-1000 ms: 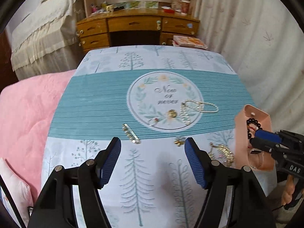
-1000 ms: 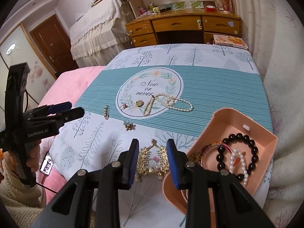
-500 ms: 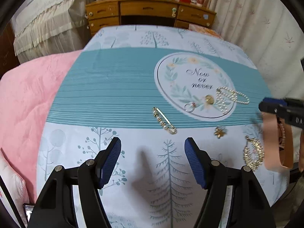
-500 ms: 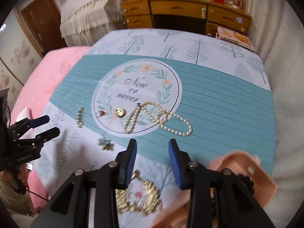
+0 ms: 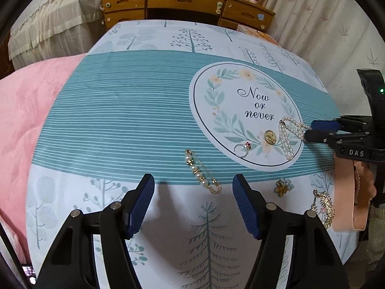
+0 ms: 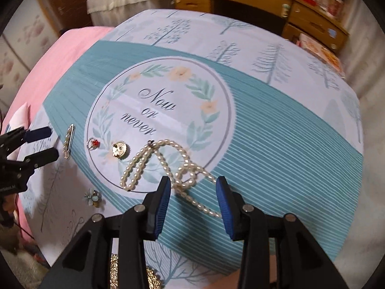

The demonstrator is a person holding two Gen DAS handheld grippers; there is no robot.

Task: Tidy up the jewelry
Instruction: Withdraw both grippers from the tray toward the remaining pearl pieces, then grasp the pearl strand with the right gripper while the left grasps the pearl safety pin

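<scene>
A gold pin with pearls (image 5: 203,175) lies on the tablecloth just ahead of my left gripper (image 5: 193,202), which is open and empty. My right gripper (image 6: 193,189) hangs low over the pearl necklace (image 6: 154,159). Its jaws are open, a loop of pearls lies between the fingers, and the pads are not pressing on it. A red-stone ring (image 6: 93,143), a gold button (image 6: 119,149) and a flower brooch (image 6: 92,197) lie nearby. The right gripper (image 5: 310,131) also shows at the necklace (image 5: 286,142) in the left wrist view.
A pink tray (image 5: 344,192) stands at the table's right edge beside a gold crown comb (image 5: 324,207). Pink bedding (image 5: 28,110) borders the table on the left. A wooden desk (image 5: 182,2) stands beyond the far end.
My right gripper has swung from above the crown comb and tray to over the pearl necklace, and its jaws are wider. My left gripper has sunk toward the pearl pin.
</scene>
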